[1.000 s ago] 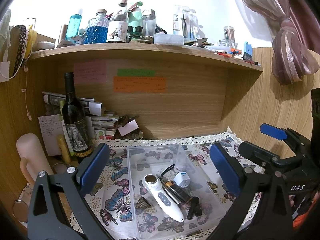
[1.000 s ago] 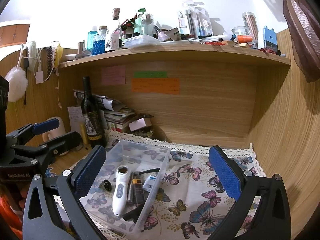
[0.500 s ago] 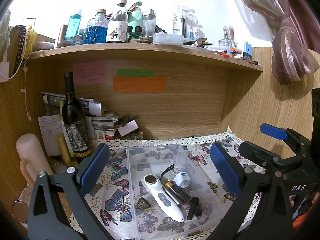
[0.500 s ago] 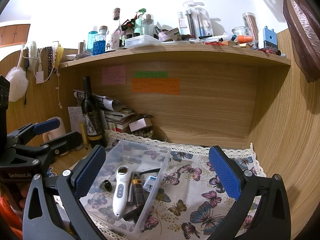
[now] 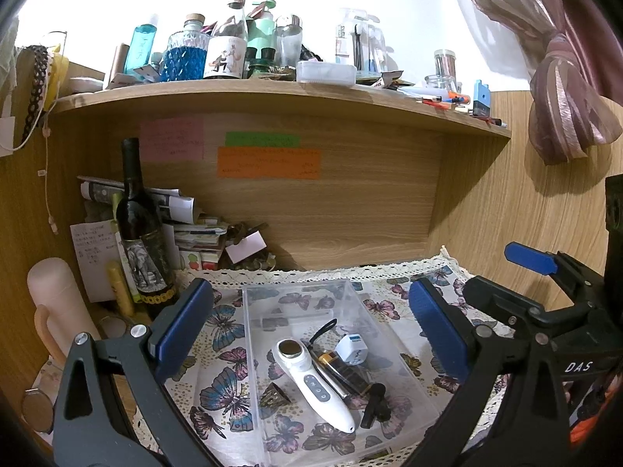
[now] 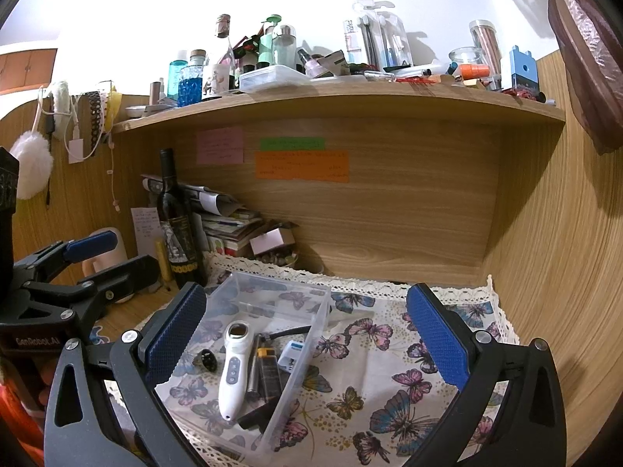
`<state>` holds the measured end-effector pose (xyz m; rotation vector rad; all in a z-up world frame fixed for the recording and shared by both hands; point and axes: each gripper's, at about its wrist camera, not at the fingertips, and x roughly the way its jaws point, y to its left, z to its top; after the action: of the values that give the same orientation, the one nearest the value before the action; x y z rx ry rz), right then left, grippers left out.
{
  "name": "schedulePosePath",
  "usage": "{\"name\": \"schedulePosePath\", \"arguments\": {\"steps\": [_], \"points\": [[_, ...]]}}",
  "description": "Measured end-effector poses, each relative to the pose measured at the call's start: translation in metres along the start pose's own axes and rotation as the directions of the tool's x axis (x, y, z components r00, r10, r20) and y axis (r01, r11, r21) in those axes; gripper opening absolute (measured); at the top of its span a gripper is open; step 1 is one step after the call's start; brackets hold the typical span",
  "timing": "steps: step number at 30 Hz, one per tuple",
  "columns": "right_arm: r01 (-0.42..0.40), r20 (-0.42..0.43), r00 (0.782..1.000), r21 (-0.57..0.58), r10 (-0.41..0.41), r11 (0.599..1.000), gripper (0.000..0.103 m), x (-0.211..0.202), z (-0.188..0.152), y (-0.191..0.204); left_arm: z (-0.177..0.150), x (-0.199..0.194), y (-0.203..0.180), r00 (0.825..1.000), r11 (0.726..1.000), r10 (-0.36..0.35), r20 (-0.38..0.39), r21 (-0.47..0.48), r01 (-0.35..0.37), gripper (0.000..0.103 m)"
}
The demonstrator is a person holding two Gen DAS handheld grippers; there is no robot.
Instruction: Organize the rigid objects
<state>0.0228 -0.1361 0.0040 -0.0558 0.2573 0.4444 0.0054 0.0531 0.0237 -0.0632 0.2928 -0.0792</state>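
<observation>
A clear plastic box sits on the butterfly cloth. In it lie a white handheld device, a white plug adapter, a battery, a dark lighter, a small dark metal piece and a black cable. My left gripper is open and empty above the box. My right gripper is open and empty, above the box's right wall. Each gripper shows in the other's view.
A wine bottle stands at the back left beside stacked papers. A pink tumbler stands at far left. The shelf above holds several bottles. Wooden walls close the back and right.
</observation>
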Motion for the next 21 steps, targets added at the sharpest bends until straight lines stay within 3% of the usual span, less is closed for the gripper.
{"name": "schedulePosePath", "arguments": {"steps": [21], "points": [[0.013,-0.016,1.000,0.014,-0.013,1.000,0.103,0.0058,-0.0014,0.0030,-0.0029,0.0062,0.0045,1.000,1.000,-0.017,-0.025,-0.008,0.017,0.102]]}}
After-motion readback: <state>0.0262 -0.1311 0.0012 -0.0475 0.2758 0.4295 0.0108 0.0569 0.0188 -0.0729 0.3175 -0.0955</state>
